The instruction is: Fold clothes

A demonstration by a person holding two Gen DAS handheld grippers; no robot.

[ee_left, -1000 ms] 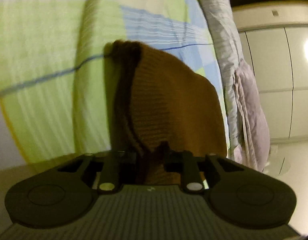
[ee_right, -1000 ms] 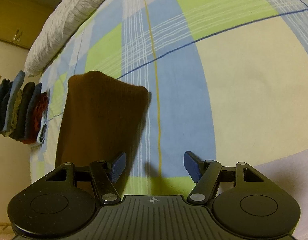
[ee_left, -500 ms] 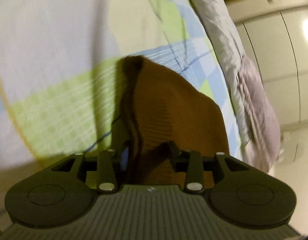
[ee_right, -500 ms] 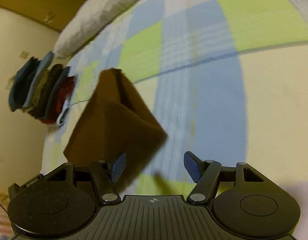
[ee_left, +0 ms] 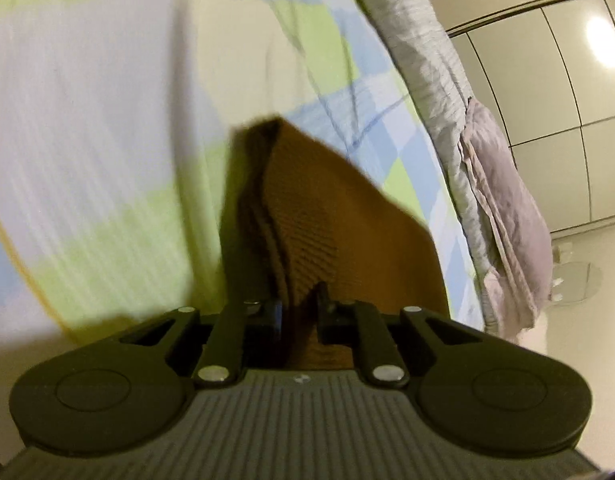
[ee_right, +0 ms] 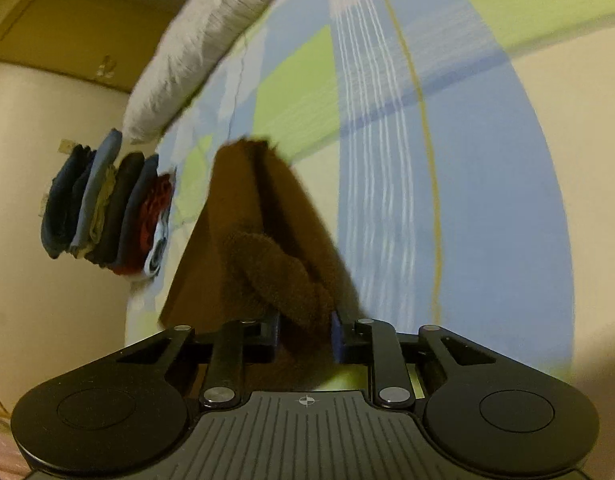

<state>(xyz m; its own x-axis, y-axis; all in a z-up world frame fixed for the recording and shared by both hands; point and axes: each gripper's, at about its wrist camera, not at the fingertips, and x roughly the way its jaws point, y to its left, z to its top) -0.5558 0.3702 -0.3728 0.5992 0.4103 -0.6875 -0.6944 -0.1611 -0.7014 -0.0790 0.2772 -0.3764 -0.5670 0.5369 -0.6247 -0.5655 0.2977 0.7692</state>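
A folded brown knit garment (ee_left: 339, 220) hangs above the checked bedsheet (ee_left: 107, 140), held from both sides. My left gripper (ee_left: 299, 312) is shut on its near edge, with the layered fold running away from the fingers. In the right wrist view the same brown knit garment (ee_right: 259, 248) bunches into a thick roll between the blue pads, and my right gripper (ee_right: 305, 330) is shut on that roll. The far corner of the garment points toward the bed's far side in both views.
A stack of folded clothes (ee_right: 107, 208) in blue, dark and red lies at the bed's far left end. A grey-white duvet (ee_right: 211, 40) runs along the back edge, also the duvet (ee_left: 467, 140) beside white wardrobe doors (ee_left: 567, 100). Open checked sheet (ee_right: 447, 180) lies to the right.
My right gripper went from open beside the garment to shut on its bunched edge. The garment lifted and tilted, and both views swung toward the stack of folded clothes.
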